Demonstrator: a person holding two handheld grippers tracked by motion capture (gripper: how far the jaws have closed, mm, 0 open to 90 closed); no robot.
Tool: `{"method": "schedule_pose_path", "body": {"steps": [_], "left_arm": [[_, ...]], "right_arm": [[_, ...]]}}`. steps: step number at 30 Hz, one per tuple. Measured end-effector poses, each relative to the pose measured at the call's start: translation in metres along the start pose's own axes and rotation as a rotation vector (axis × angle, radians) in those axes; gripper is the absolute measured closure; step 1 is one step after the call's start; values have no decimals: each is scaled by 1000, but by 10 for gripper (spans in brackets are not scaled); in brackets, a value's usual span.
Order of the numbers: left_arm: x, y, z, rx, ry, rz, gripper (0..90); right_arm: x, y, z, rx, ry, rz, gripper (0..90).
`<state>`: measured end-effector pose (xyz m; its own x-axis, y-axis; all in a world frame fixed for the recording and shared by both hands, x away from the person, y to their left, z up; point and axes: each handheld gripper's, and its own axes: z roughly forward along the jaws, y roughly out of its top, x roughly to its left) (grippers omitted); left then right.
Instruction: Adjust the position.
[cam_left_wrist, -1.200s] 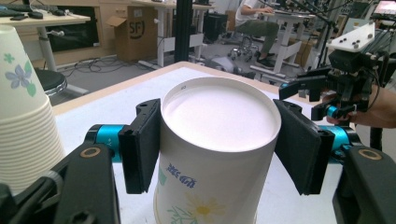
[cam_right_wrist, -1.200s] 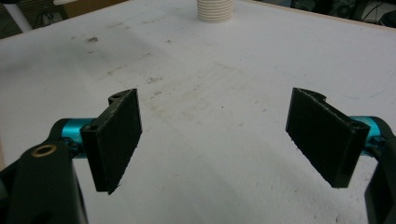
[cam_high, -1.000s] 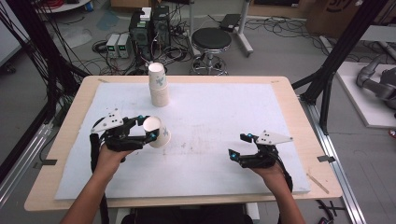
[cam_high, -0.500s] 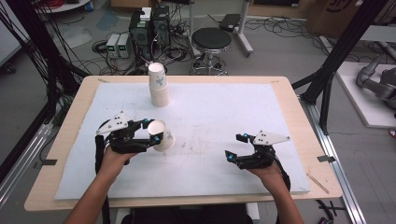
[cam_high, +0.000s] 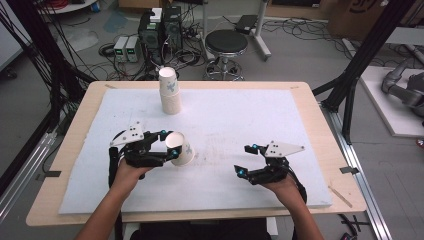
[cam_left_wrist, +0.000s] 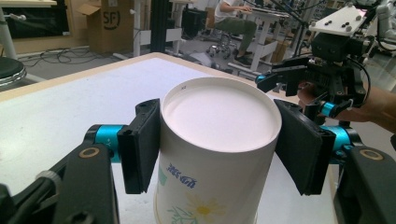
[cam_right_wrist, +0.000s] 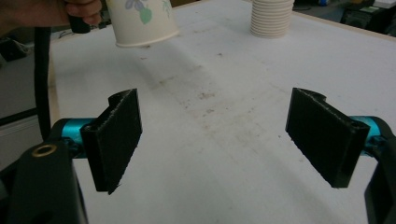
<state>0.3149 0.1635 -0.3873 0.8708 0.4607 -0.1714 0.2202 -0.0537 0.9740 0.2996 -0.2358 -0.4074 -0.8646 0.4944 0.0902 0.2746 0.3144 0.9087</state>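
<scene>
So in the high view, compared to a second ago, the left tool (cam_high: 169, 147) has carried the paper cup (cam_high: 180, 148) a bit further from the cup stack (cam_high: 170, 91) and more toward the middle of the bench (cam_high: 240, 120), and the cup has tipped over: earlier it sat more upright in the grip, now it's leaning hard. My read is the cup is mid-carry and being turned upside down for placing, not set down yet. Its long axis runs roughly sideways, closed base pointing back at the hand, open rim pointing away from the cup stack toward the right tool (cam_high: 243, 160). In the left gripper view, the jaws are clamped on the cup's (cam_left_wrist: 219, 149) sides with the flat base facing the camera. In the right gripper view, the right tool's jaws are spread wide, nothing between them, and the cup (cam_right_wrist: 140, 21) hangs off the bench, rim down, nearer than the cup stack (cam_right_wrist: 272, 17).
</scene>
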Motion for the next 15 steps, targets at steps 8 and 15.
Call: {"method": "schedule_pose_path", "body": {"steps": [8,15], "left_arm": [[-10,3,11,22,-74,16,353],[-19,6,18,39,-133,39,353]], "right_arm": [[9,11,14,5,73,-53,190],[12,21,25,2,122,-71,190]]}}
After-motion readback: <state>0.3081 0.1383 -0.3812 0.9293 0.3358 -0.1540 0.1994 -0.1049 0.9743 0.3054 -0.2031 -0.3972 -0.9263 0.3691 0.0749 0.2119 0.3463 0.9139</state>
